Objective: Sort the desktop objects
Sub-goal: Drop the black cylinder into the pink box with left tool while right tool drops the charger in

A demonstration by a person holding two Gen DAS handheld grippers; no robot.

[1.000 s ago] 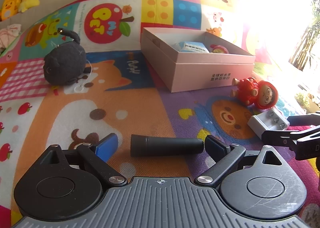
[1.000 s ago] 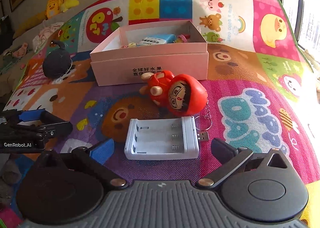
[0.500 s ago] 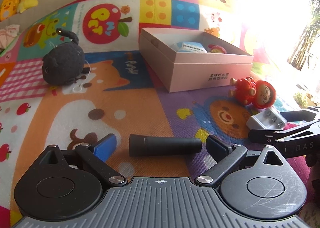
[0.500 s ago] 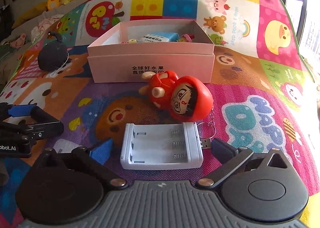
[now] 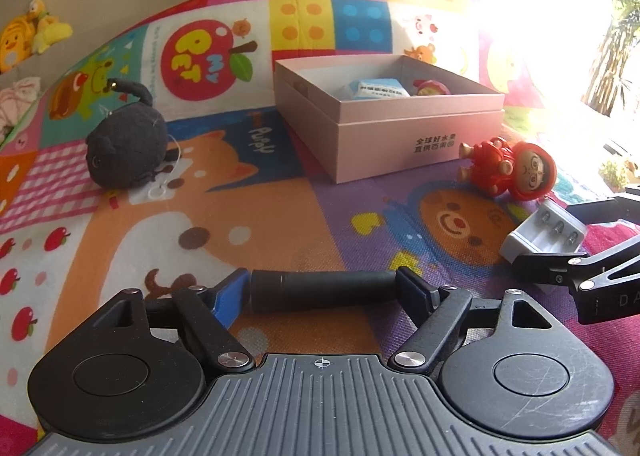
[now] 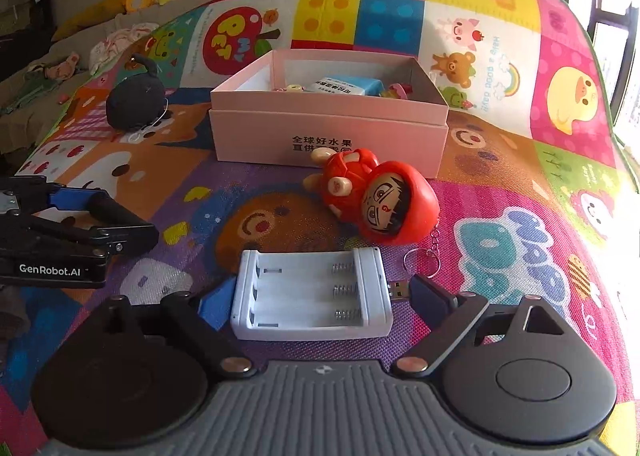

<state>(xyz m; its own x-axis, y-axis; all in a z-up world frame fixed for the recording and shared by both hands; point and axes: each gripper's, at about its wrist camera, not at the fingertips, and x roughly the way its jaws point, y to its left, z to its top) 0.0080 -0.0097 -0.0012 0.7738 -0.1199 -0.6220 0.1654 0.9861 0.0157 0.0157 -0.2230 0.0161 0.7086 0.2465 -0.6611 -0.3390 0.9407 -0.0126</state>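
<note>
The cartoon play mat [image 5: 256, 216] fills both views, and compared with a second ago little on it has shifted: only the jaws differ, both pairs having just been closing in on what lies between them. The pink box [image 5: 400, 136] sits open in the upper middle of each frame, with a blue-and-white packet [image 6: 344, 86] and small trinkets inside it. In the left wrist view the dark plush toy [image 5: 128, 150] rests at middle left, well apart from the box. The left hand-held gripper [image 5: 320, 290] is at the bottom of its own frame with the black cylinder [image 5: 324, 290] lying crosswise between its fingers; the blue pad at its left end and the black pad at its right end now reach the cylinder's ends, where earlier a clear gap showed on each side, though whether they press firmly I cannot tell. The right hand-held gripper [image 6: 308, 296] brackets the white battery charger [image 6: 312, 294], an empty three-slot tray with springs on the right; the jaws have narrowed but stand wide, the left pad touching or nearly touching the casing and the right pad beside the charger's USB plug [image 6: 398, 290]. The red doll keychain [image 6: 372, 196] lies on its side between charger and box, its key ring [image 6: 422, 260] just right of the charger.
</note>
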